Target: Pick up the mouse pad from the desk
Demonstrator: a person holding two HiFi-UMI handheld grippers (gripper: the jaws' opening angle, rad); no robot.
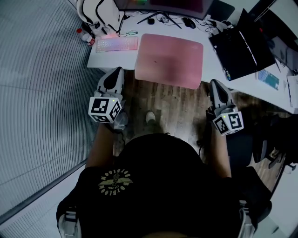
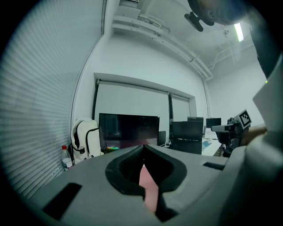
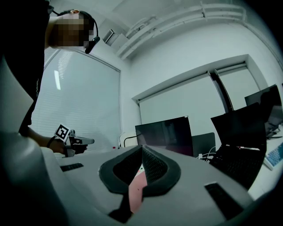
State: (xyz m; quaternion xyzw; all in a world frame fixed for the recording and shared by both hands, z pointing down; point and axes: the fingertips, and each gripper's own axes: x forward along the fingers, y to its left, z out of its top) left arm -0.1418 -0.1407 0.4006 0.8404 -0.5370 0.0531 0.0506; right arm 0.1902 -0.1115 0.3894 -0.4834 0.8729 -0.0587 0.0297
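Note:
A pink mouse pad (image 1: pixel 170 59) lies on the white desk (image 1: pixel 219 67), its near edge hanging slightly over the desk's front. In the head view my left gripper (image 1: pixel 114 76) is shut and empty, just in front of the pad's near left corner, apart from it. My right gripper (image 1: pixel 216 86) is shut too, just off the pad's near right corner. In the left gripper view the closed jaws (image 2: pixel 143 149) frame a strip of pink pad (image 2: pixel 148 187). The right gripper view shows the same between its closed jaws (image 3: pixel 142 148), with the pad (image 3: pixel 134 190) below.
A backlit keyboard (image 1: pixel 117 44) lies left of the pad, with a white backpack (image 1: pixel 97 12) and a bottle (image 1: pixel 85 36) behind it. A black laptop (image 1: pixel 242 47) stands to the right. A monitor (image 2: pixel 128 130) is at the back. Slatted blinds (image 1: pixel 42 83) line the left side.

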